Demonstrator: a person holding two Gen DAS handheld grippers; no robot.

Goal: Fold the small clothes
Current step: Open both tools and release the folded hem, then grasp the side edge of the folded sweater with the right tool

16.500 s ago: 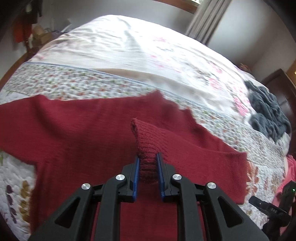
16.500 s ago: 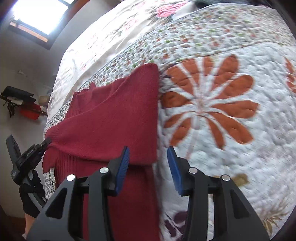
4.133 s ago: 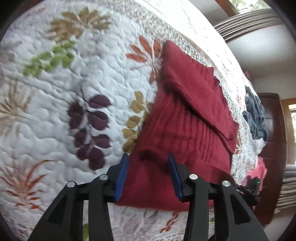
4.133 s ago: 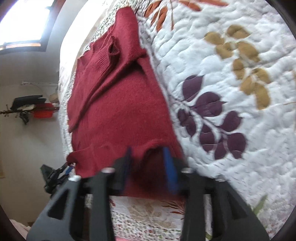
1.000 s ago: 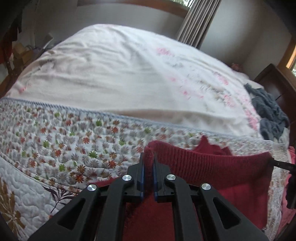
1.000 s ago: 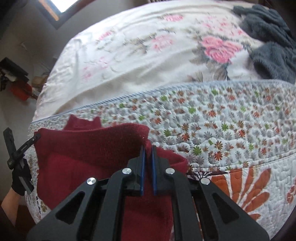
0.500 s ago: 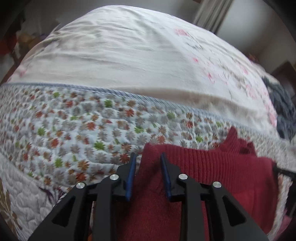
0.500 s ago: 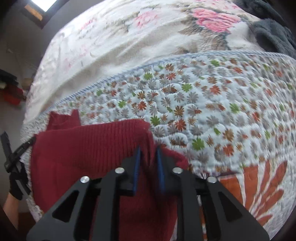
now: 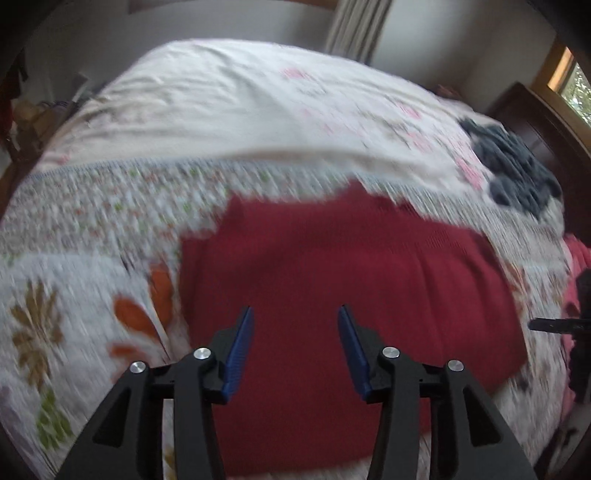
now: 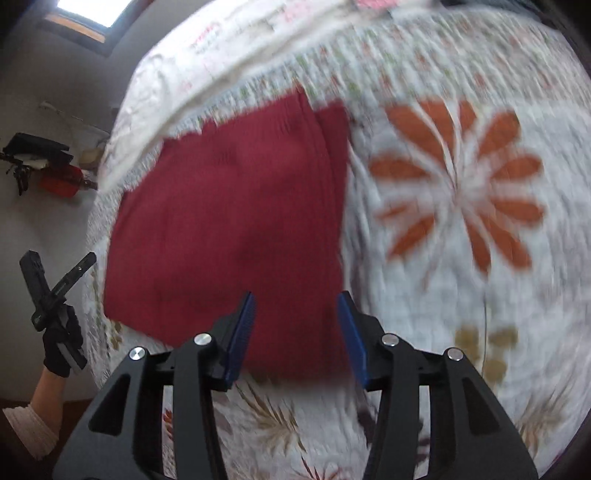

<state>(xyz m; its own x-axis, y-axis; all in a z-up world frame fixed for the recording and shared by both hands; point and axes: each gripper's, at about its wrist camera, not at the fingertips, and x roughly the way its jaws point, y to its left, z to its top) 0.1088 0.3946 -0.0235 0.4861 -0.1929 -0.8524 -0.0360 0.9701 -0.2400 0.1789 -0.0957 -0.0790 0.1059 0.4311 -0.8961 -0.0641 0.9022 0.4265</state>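
red knit sweater [image 9: 332, 280] folded, lying flat on floral quilt [image 10: 461, 206] | left gripper [image 9: 295, 347] and right gripper [image 10: 297, 332] gape empty above it | soft, light, limp (likely sags) — best pinched at corners

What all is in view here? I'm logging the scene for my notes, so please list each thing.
red knit sweater: one, dark red, folded into a rough rectangle, flat on the quilt
quilt: one, white with orange flowers and leaf prints, covers the near part of the bed
bedspread: one, cream with pink flowers, beyond the quilt
grey garment: one, dark grey, bunched on the far right side of the bed
pink cloth: one, partly seen at the right edge of the bed
curtain: one, pale, behind the bed
left gripper: black with blue fingers, open over the sweater
right gripper: black with blue fingers, open over the sweater's near edge
hand: one, in a black glove, holds the left gripper
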